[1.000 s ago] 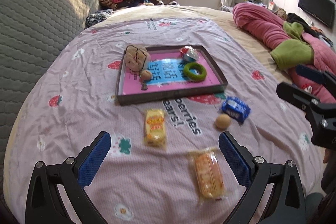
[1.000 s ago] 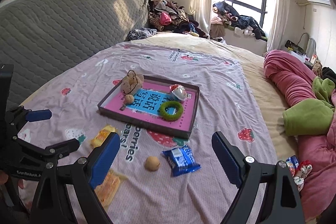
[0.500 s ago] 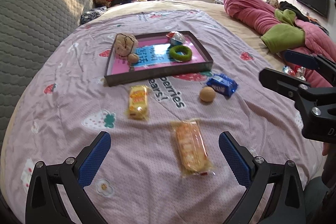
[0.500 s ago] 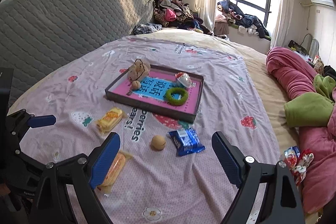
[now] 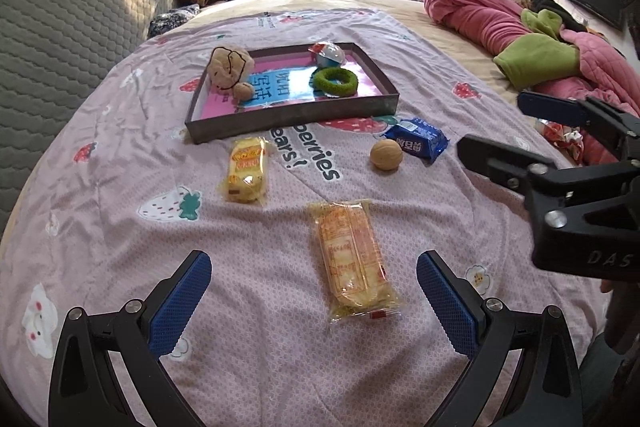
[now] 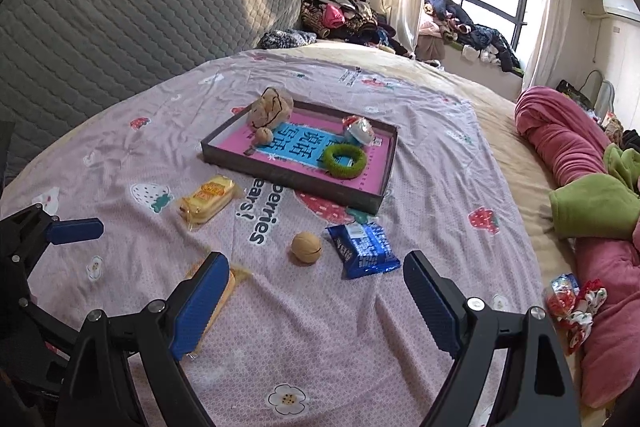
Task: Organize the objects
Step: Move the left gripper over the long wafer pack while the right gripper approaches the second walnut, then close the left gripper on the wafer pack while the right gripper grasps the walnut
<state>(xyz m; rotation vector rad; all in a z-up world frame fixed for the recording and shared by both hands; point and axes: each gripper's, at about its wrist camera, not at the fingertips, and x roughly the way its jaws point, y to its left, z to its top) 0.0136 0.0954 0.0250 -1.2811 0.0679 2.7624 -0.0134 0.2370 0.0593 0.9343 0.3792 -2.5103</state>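
Note:
A dark-rimmed tray with a pink floor lies on the bedspread, holding a plush toy, a green ring and a small wrapped ball. In front of it lie a yellow snack pack, a walnut, a blue snack pack and a long orange snack pack. My left gripper is open just above the orange pack. My right gripper hangs open just short of the walnut and blue pack.
The bed carries a pink blanket and a green cloth on the right, with small red wrapped sweets beside them. A grey quilted headboard rises on the left. Clothes are piled by the window.
Both grippers have come lower and closer to the loose items. The orange pack now sits nearer between my left fingers; the walnut and blue pack lie closer to my right ones.

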